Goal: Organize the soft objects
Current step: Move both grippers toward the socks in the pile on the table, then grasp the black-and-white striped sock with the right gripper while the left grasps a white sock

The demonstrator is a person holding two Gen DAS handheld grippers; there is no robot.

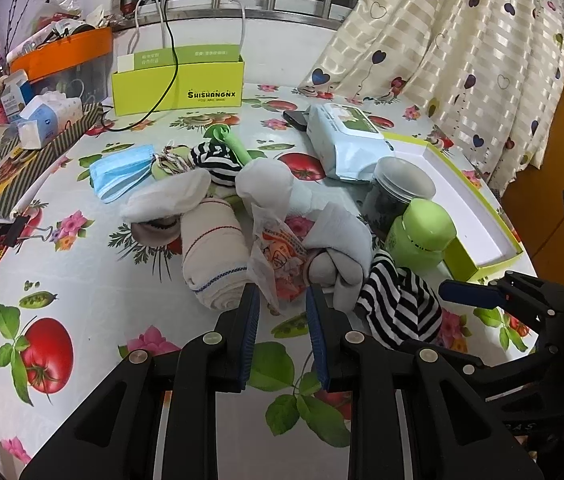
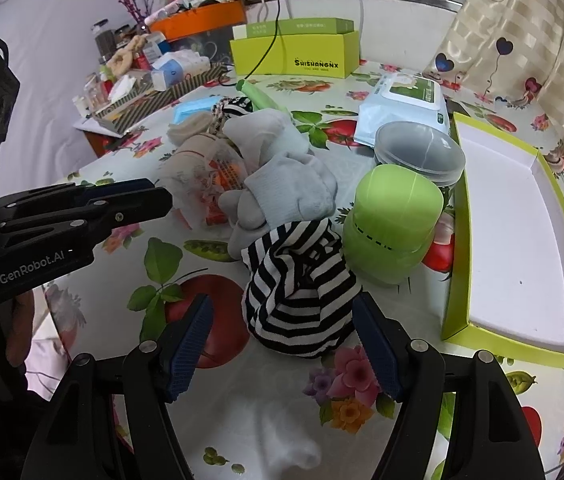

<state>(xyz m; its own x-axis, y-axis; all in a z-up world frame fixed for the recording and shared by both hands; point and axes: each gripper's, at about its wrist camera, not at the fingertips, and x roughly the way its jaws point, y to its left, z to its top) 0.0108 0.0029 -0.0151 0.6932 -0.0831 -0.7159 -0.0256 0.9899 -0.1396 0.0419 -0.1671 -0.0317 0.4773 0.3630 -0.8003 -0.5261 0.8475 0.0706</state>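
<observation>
A pile of soft things lies mid-table: a black-and-white striped sock (image 2: 302, 292), a grey sock bundle (image 2: 294, 188), a beige rolled sock (image 1: 213, 256), a white sock (image 1: 169, 196) and a blue face mask (image 1: 121, 172). My right gripper (image 2: 284, 300) stands wide open astride the striped sock (image 1: 398, 300), its pads apart from the fabric. My left gripper (image 1: 282, 292) is narrowly open just before a crinkled plastic packet (image 1: 277, 256) between the beige roll and the grey bundle (image 1: 338, 248). The packet's lower edge reaches its tips, and tablecloth shows between the pads.
A green jar (image 2: 394, 220) and a clear lidded jar (image 2: 418, 152) stand right of the pile. Beside them lies a lime tray with a white floor (image 2: 522, 240). A wipes pack (image 2: 402, 100) and a lime box (image 2: 294, 60) sit behind. Cluttered boxes line the far left.
</observation>
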